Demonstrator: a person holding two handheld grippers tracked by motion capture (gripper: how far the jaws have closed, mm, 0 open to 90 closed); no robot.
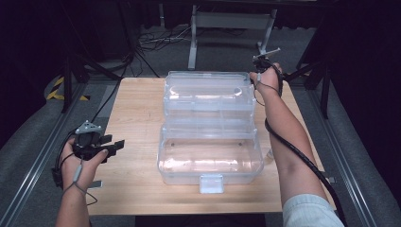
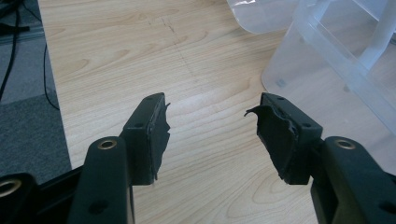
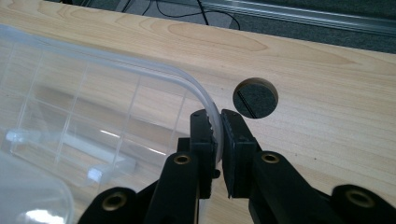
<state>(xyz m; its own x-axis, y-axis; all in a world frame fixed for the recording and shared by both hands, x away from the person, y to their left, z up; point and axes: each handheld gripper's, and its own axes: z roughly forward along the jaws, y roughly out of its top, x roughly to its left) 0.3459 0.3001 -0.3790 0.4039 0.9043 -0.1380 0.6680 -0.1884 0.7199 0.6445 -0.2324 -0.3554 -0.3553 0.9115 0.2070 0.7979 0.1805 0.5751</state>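
Wooden table | right gripper clamped clear box's lid rim at far-right corner | left gripper gaped empty, left of box

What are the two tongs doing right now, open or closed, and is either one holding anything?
Left tongs: open, holding nothing, over the wooden table.
Right tongs: closed on the rim of the clear box lid, at its far right corner.

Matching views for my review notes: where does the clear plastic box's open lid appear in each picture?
High view: the lid stands open at the table's far middle; the right gripper pinches its right corner.
Left gripper view: a clear rounded corner at the top may be the lid; I cannot tell.
Right gripper view: lid rim at left, clamped between the jaws.
Shared landmark: the wooden table.
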